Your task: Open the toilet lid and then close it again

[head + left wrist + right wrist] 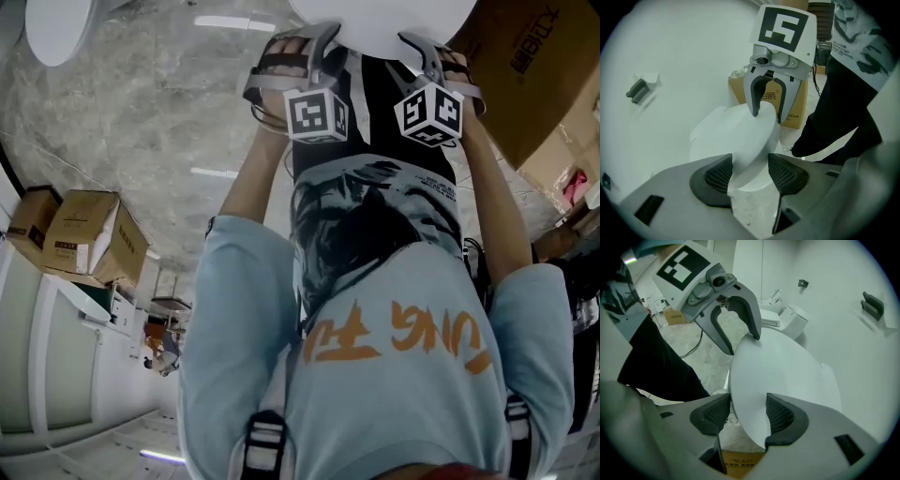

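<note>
We hold the toilet lid (pixel 783 376) by its front rim with both tools. It is a smooth, glossy white oval shell with a thin rounded edge, and it stands tilted in front of the plain white wall (pixel 670 56).

The left gripper (pixel 750 171) is clamped on that rim. Its dark, rubbery pads (pixel 717 177) have a fine mesh texture and sit one on each face of the lid, with the edge filling the gap between them. The right gripper (pixel 747 416) grips the same rim just beside it in the same way, its grey curved jaws pressed against the white plastic. Each tool carries a cube with black-and-white square markers.

In the head view the two grippers meet the lid at the top of the picture, side by side. Our bare forearms (pixel 253 178) run down to a light blue shirt (pixel 394 375) with orange print.

The floor (pixel 141 103) is polished stone with grey marbled veins. Brown cardboard boxes (pixel 84 234) are stacked off to one side, and a larger one (pixel 534 66) sits close to the right gripper. A small dark bracket (pixel 873 305) is fixed to the wall, and a second white toilet (pixel 790 319) stands farther along it.
</note>
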`<action>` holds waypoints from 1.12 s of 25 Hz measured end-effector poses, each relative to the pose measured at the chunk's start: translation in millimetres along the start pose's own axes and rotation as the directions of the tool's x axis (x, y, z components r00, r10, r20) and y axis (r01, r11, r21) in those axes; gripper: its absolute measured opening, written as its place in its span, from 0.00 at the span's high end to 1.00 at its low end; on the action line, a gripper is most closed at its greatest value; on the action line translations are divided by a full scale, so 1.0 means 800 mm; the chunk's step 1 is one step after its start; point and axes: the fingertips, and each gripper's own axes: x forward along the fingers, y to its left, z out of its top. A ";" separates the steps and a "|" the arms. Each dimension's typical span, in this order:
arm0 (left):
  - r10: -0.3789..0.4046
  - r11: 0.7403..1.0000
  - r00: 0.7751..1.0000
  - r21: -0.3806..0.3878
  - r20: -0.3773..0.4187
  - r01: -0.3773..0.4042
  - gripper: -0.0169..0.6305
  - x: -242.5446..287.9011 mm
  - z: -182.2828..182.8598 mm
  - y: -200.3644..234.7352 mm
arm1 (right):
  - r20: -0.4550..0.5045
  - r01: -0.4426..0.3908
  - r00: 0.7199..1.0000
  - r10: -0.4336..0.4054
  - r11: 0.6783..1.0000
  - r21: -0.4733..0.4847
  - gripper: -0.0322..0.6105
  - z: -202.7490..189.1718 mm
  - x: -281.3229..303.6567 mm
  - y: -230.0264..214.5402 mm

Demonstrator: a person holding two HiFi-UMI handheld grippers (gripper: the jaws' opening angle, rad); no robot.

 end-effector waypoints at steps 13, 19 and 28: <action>-0.094 0.996 0.991 -0.005 -0.094 0.094 0.63 0.077 -0.065 -0.058 | -0.017 -0.063 0.998 0.063 0.998 -0.021 0.57 -0.037 0.092 0.044; -0.143 0.989 0.982 0.022 -0.120 0.147 0.65 0.110 -0.099 -0.089 | -0.048 -0.028 0.999 0.025 0.998 -0.065 0.58 -0.053 0.138 0.068; -0.186 0.982 0.969 0.006 -0.165 0.190 0.65 0.139 -0.117 -0.106 | -0.058 -0.005 0.998 0.000 0.997 -0.077 0.57 -0.067 0.166 0.076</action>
